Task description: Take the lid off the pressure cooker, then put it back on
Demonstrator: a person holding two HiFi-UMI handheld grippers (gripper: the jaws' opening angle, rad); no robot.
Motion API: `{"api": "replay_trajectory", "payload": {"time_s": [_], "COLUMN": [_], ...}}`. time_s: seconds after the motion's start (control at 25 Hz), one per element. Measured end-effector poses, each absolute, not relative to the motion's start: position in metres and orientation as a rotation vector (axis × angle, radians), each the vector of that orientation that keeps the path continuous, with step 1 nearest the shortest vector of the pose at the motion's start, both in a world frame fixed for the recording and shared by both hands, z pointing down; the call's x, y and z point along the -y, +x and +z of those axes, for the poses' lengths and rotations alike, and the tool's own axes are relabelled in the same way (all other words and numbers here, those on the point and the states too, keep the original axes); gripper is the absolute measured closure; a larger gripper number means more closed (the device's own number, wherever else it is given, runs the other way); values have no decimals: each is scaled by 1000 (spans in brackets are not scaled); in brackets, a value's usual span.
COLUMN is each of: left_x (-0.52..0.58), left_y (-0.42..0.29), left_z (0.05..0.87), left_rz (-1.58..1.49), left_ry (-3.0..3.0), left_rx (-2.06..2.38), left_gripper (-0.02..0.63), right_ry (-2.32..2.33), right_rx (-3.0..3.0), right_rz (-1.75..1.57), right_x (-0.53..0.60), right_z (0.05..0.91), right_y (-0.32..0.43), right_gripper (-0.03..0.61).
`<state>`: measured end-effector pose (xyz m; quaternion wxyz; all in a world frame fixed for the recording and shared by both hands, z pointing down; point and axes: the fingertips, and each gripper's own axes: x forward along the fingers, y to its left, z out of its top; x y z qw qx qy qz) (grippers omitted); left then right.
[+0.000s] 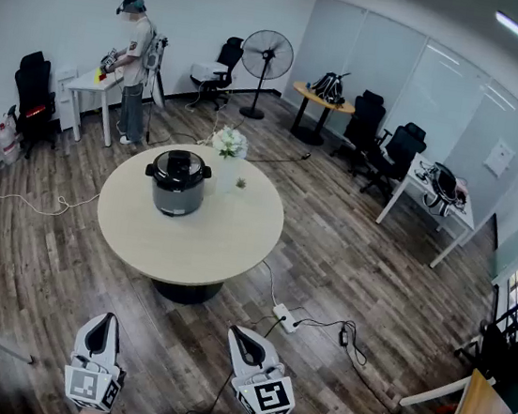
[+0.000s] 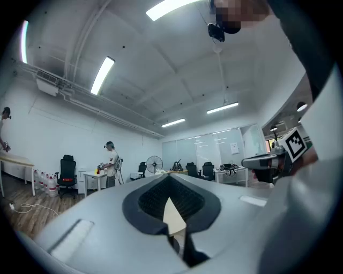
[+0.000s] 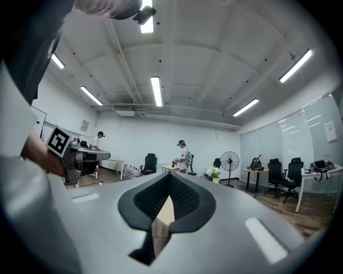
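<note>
The black and silver pressure cooker stands on the round wooden table, left of its middle, with its black lid on. Both grippers are low in the head view, well short of the table and above the floor. My left gripper is shut with nothing in it, and my right gripper is shut and empty too. In the left gripper view the closed jaws of the left gripper fill the lower picture and hide the cooker. The right gripper shows the same closed jaws in its own view.
A vase of white flowers stands on the table behind the cooker. A power strip and cables lie on the floor near the table's base. A person stands at a desk at the back left. A fan, chairs and desks line the room.
</note>
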<state>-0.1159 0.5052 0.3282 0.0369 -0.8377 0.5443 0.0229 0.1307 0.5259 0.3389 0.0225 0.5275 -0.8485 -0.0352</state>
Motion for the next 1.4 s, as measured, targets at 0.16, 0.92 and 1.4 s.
{"api": "replay_trajectory", "payload": {"time_s": [0.16,0.92,1.4], "left_x": [-502,-495,-461], "left_y": [-123,-105,-32], "left_z": [334,338,358], "left_rz": [69,49,-69], "left_ry": [-2573,-2575,-2633], "left_rx": [-1676,-1641,-1561], "left_gripper": [614,612,32], "right_ry": [1646,1481,1523], "right_rx": [2624,2846,2889], "right_rz": [-98,58,-44], "right_x": [-522,-518,-495], "right_z": [342,332,329], "right_y": [128,141,214], "right_gripper": [572,31,35]}}
